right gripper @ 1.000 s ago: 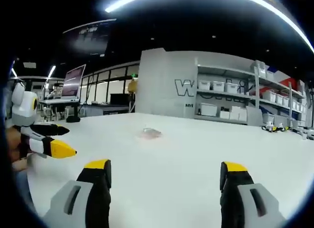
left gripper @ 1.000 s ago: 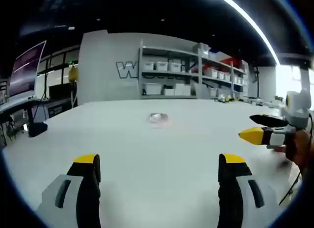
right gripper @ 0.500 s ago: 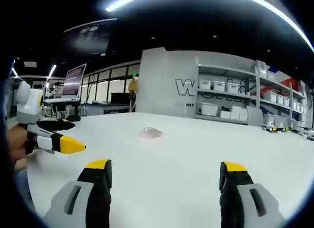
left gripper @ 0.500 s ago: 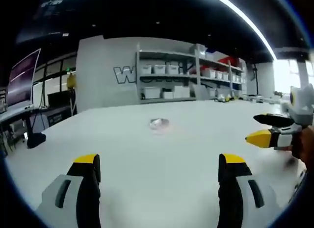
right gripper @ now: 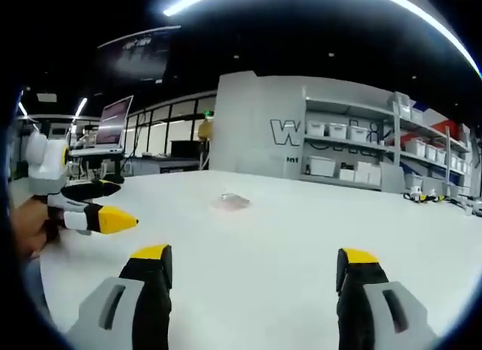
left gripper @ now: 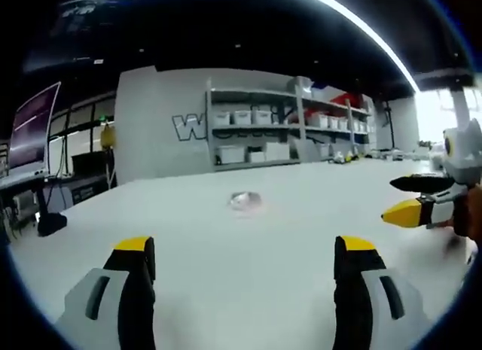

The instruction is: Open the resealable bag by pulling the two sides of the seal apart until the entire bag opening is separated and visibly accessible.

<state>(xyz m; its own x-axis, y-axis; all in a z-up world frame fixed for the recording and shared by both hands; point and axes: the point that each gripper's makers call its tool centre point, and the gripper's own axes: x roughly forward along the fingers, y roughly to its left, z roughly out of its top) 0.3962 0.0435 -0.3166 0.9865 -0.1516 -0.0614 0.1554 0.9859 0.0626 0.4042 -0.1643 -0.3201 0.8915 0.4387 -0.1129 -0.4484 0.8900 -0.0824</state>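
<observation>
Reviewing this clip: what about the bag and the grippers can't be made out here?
- Bag: small and blurred in both views; seal state unreadable.
- Right gripper in the left gripper view: body cut off by the right edge.
- Left gripper in the right gripper view: the hand holding it sits in the dark left edge.

A long ceiling strip light (left gripper: 361, 26) is the main source, arching across the top in both views and bent into a curve by the fisheye lens. Below it the ceiling stays very dark, while the white table (left gripper: 241, 237) under it is evenly bright, almost washed out, with only faint soft shadows. To the right of the strip light in the left gripper view, a window area (left gripper: 440, 124) blows out to glare. The left gripper view is slightly soft overall (the wall lettering smears), and the small clear bag (right gripper: 232, 202) on the table is too blurred to read. Straight lines bow toward the edges.
</observation>
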